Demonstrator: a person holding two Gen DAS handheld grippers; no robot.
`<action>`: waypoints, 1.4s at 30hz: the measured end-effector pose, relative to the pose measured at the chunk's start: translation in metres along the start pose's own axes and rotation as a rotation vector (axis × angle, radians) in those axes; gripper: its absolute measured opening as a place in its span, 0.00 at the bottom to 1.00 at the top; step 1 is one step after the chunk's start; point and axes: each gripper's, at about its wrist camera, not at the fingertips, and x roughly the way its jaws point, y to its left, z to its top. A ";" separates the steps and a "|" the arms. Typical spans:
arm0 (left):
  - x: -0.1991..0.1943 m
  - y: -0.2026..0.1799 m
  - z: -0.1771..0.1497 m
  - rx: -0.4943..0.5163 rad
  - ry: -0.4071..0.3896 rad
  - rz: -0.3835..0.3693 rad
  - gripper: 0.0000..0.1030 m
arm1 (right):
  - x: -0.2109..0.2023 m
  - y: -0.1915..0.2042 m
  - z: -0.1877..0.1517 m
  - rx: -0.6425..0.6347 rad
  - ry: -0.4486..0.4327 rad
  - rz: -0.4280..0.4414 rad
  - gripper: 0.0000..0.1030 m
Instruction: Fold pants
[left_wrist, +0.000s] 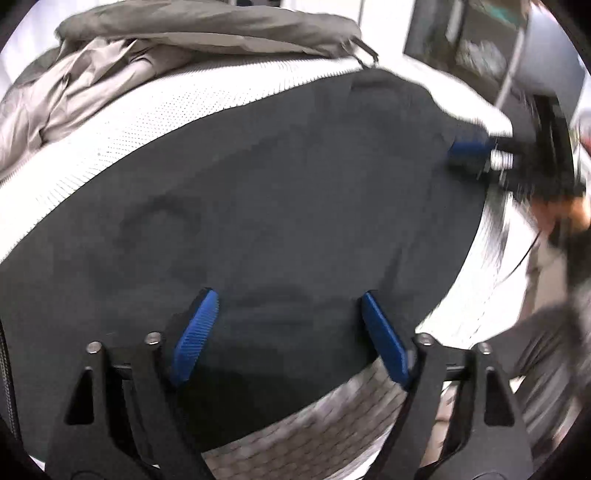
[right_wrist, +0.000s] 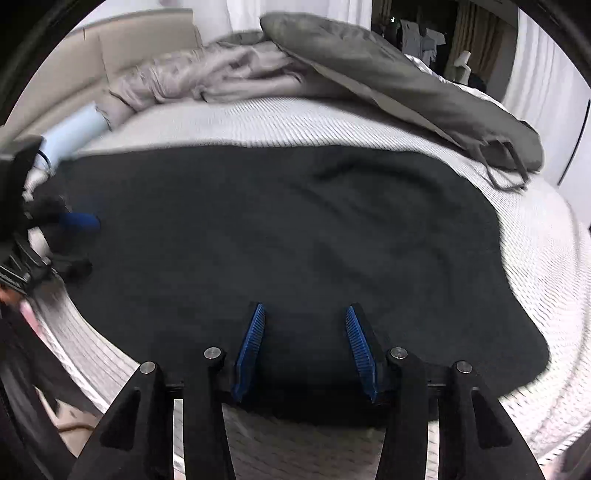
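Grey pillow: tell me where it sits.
In the right wrist view the grey pillow lies at the bed's far right, beyond the black pants, beside the crumpled grey bedding.

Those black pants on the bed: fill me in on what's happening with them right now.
A person is working on the black pants with a two-finger gripper in each hand. The pants lie spread out dark and mostly flat on the white bedspread, with grey bedding bunched behind them. The left gripper hangs over the near edge of the fabric with its jaws wide apart and nothing pinched. The right gripper is over the near edge too, jaws apart, gripping nothing. No fold is visibly being lifted yet.
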 end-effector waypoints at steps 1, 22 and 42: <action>-0.004 0.007 -0.004 -0.004 0.012 -0.006 0.81 | -0.004 -0.016 -0.006 0.024 -0.004 -0.023 0.45; 0.012 0.154 0.021 -0.341 0.055 0.241 0.81 | -0.008 -0.090 0.016 0.255 -0.024 -0.216 0.45; 0.014 0.225 0.029 -0.442 0.006 0.342 0.82 | 0.109 -0.121 0.138 0.162 0.111 -0.242 0.00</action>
